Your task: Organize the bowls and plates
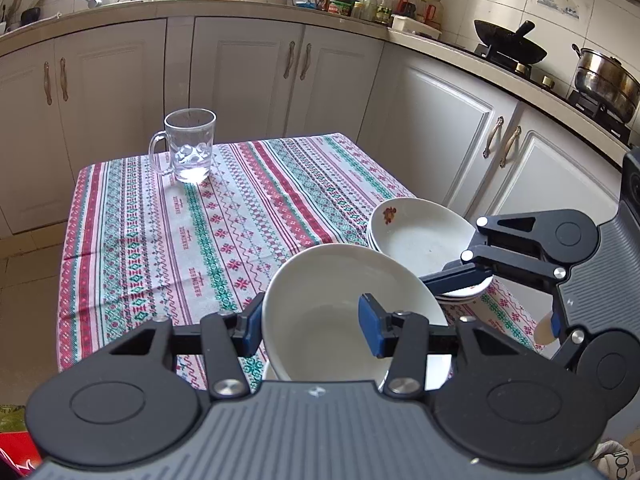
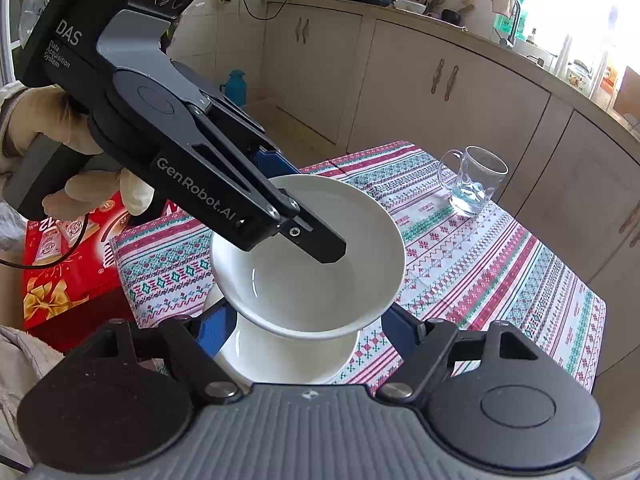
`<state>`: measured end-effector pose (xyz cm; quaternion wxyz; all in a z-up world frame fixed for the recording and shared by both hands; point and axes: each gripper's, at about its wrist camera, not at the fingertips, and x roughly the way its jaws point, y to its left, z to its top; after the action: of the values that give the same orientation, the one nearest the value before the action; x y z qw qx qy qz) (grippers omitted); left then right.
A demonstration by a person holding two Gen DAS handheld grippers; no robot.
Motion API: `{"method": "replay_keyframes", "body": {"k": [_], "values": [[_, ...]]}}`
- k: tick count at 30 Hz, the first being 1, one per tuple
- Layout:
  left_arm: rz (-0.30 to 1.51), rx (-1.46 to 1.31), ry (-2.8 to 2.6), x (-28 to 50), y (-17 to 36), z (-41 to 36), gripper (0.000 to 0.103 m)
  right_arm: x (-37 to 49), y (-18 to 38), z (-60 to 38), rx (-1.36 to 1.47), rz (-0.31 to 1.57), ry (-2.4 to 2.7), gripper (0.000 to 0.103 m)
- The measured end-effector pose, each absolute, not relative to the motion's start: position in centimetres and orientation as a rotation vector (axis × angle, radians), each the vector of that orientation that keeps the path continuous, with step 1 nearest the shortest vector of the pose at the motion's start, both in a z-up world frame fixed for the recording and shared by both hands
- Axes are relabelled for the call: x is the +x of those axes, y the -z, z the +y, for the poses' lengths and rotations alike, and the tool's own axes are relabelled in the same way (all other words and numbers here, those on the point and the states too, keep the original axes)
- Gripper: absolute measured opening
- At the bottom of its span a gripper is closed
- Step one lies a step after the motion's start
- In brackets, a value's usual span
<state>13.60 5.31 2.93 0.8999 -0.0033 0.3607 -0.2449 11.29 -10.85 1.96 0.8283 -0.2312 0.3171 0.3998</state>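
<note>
- Left wrist view, upper left of the table: a clear glass mug with a handle point(image 1: 188, 148) stands upright on the red, green and white patterned tablecloth point(image 1: 160, 240), well apart from the dishes.
- Lower centre: the left gripper point(image 1: 312, 328) is clamped narrow on the rim of a plain white ceramic bowl point(image 1: 320, 280). One blue pad is outside the wall and one inside, and the bowl is tilted up toward the camera.
- Right of the bowl, near the table's right edge: a stack of shallow white plates with a small flower print point(image 1: 420, 236). One dark finger of the other tool lies across its near rim.
- Upper right: a black wok point(image 1: 512, 46) and a steel pot point(image 1: 604, 80) sit on the stove.
- Right wrist view, left edge: a gloved hand point(image 2: 52, 132) grips the left tool's handle, above a red gift box point(image 2: 72, 264).
- Lower centre: the right gripper point(image 2: 306, 330) stands partly open around a white dish point(image 2: 280, 356) under the held bowl. Cloth shows between the dish and the right pad. I cannot tell whether the left pad touches it, so a grip is unclear.
</note>
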Motion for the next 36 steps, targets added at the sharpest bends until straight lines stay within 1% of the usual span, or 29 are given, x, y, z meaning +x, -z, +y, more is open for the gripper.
{"method": "replay_keyframes", "body": {"k": [14,25,36], "values": [[0.792,-0.020,0.511,13.3,-0.9,4.8,0.047,10.6,0.0,-11.3,-0.489,0.732,-0.855,0.083],[0.796,-0.014,0.506,13.1,-0.4,4.9,0.048,10.8,0.6,-11.0,-0.500,0.749,-0.859,0.083],[0.798,-0.023,0.510,13.2,0.2,5.1,0.050,10.9,0.7,-11.0,-0.490,0.757,-0.869,0.083]]}}
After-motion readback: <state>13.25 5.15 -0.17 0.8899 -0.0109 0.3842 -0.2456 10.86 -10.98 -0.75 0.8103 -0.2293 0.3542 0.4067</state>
